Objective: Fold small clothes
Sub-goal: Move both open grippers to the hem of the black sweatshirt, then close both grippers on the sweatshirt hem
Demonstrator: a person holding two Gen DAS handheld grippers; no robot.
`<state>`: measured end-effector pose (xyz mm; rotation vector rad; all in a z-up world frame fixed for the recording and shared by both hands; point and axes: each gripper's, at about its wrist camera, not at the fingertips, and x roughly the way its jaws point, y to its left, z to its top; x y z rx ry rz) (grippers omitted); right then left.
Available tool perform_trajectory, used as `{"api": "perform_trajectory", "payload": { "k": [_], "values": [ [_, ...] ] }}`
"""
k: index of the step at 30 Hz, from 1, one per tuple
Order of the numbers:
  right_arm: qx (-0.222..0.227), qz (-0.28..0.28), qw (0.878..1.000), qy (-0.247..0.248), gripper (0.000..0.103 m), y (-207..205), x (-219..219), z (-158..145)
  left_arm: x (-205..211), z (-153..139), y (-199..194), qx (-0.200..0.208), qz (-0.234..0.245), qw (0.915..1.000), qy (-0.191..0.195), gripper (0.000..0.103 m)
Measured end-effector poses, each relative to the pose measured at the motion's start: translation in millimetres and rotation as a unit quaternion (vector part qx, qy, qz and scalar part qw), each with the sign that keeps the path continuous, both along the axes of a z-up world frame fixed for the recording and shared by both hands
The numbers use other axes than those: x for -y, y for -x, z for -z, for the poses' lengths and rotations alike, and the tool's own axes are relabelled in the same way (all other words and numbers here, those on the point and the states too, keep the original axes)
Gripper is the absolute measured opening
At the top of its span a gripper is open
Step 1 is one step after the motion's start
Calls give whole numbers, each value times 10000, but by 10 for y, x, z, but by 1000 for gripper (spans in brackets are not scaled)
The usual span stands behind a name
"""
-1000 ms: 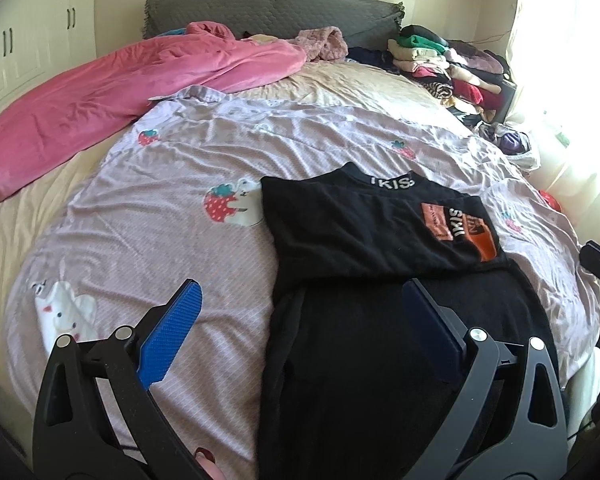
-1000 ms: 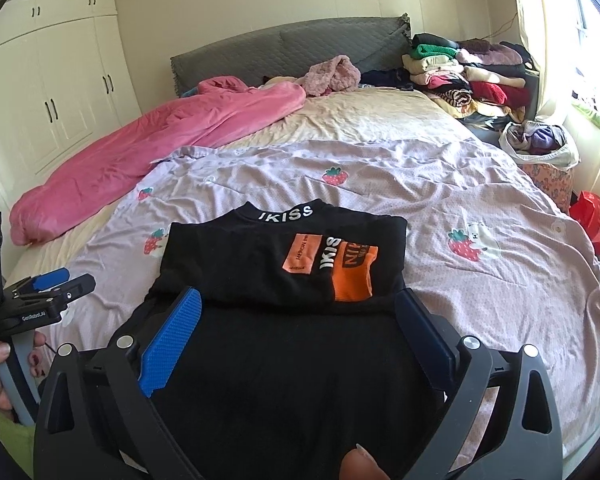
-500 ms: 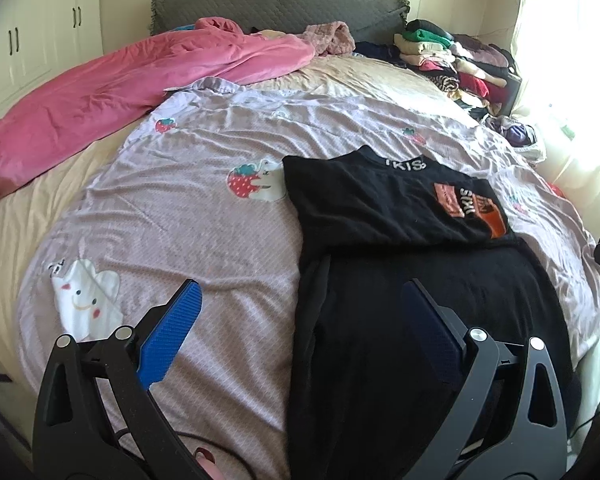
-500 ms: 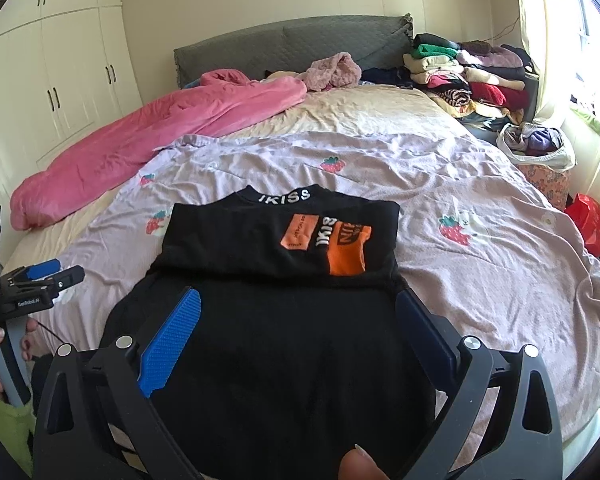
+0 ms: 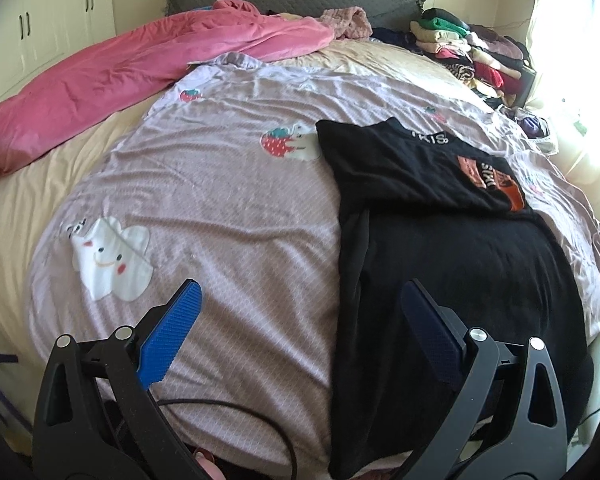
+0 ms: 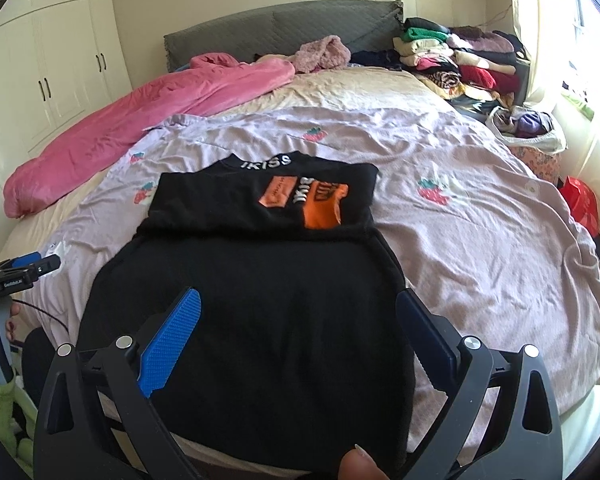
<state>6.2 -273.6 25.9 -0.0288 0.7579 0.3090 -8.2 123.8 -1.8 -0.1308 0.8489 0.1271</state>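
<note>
Both tools gape above black shirt (image 6: 260, 300).

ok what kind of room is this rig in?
Almost certainly a home bedroom: a large bed with a grey padded headboard, white built-in wardrobes along the wall, and stacked folded clothes by the window. A black shirt lies on the bed.
</note>
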Motion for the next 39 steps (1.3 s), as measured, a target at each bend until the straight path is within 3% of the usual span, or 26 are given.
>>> {"api": "perform_trajectory", "payload": {
  "k": [23,30,39],
  "values": [
    [-625,471,9964,330,98,303,611,539,182,489,254,-579,388,9974,158,93],
    [-889,414,9943,412,96,374,702,712,287,626,326,-782,607,9944,367,82],
    [-1172,186,9923,362,58,362,677,861,364,769,405,-1017,777,9905,503,69]
  ]
}}
